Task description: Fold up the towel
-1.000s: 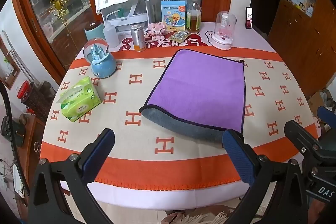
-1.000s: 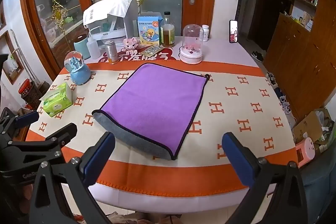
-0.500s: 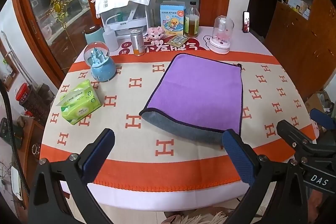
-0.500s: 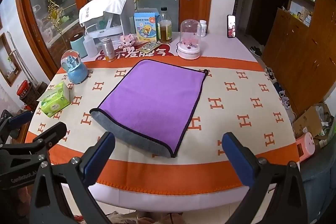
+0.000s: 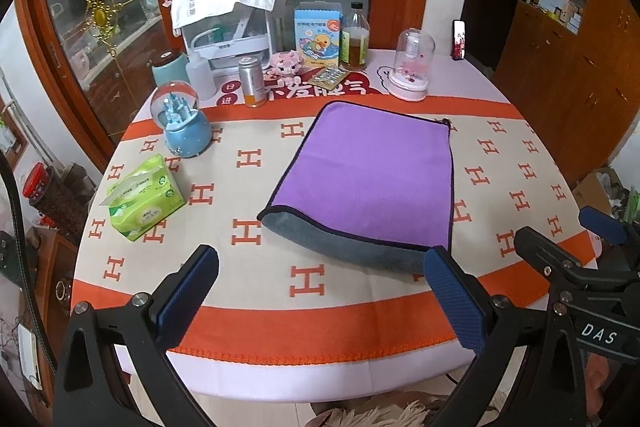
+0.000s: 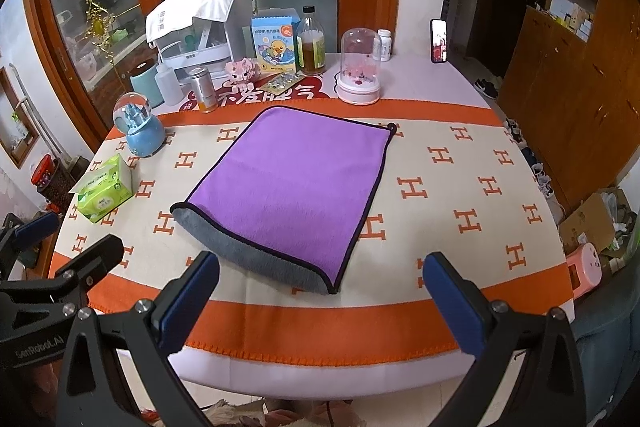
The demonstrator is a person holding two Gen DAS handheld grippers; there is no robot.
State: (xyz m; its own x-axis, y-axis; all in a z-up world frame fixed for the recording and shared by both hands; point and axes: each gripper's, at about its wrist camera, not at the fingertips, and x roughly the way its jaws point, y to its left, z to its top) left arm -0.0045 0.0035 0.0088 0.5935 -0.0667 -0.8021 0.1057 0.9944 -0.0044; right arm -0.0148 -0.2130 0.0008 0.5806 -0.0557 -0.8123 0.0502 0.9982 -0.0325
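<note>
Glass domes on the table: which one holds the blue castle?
The snow globe on the round blue base, at the table's left. The taller bell-shaped dome at the back sits on a pink base with pink contents.

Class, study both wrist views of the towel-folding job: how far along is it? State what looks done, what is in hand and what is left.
Done: the purple towel lies folded once, its grey underside rounded at the near fold, flat on the H-patterned tablecloth.
In hand: nothing. The left gripper and right gripper both hover at the near table edge with jaws wide open, off the cloth.
Left: probably another fold, if a smaller packet is wanted.
</note>
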